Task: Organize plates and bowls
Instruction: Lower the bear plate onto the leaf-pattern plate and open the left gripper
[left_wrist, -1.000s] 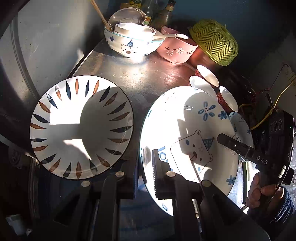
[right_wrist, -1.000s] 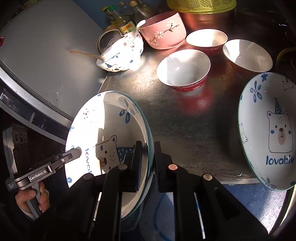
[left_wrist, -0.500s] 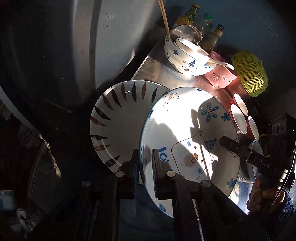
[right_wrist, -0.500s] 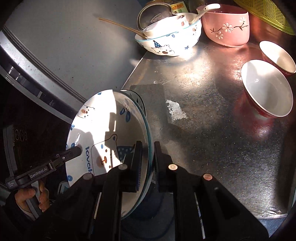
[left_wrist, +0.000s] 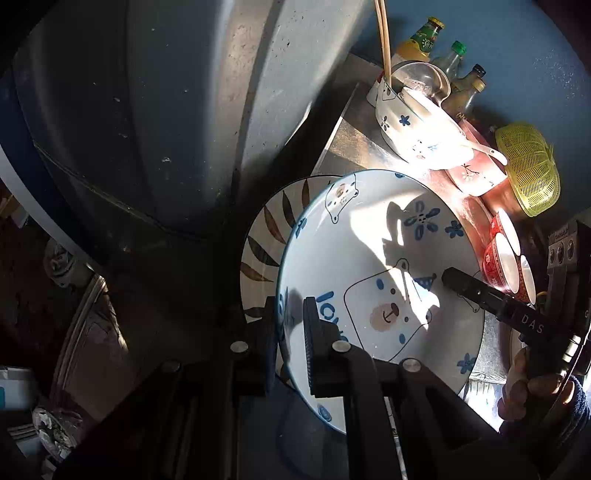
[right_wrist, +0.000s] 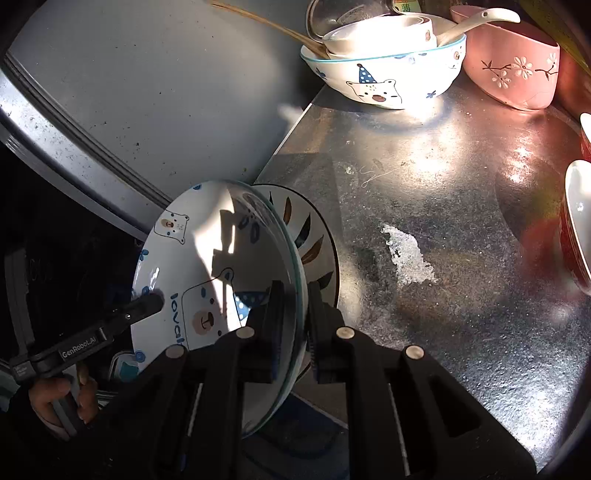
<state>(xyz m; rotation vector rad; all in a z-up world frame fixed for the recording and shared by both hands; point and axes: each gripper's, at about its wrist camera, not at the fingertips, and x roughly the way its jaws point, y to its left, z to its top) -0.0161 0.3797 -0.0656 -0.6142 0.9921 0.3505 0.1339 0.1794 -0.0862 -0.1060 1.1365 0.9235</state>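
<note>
Both tongs, left (left_wrist: 290, 339) and right (right_wrist: 295, 325), pinch opposite rims of the bear plate (left_wrist: 369, 258), steadying it over the leaf plate (right_wrist: 314, 240) for stacking.

The middle of the tabletop (right_wrist: 461, 266) lies open, wide enough for a tool to pass. Along its back stand the bear bowl (right_wrist: 384, 79) and pink bowl (right_wrist: 513, 74); red bowls (right_wrist: 576, 225) line the right side. A leaf plate (right_wrist: 314, 247) fills the near-left corner, and a grey wall (right_wrist: 147, 110) closes the left.
</note>
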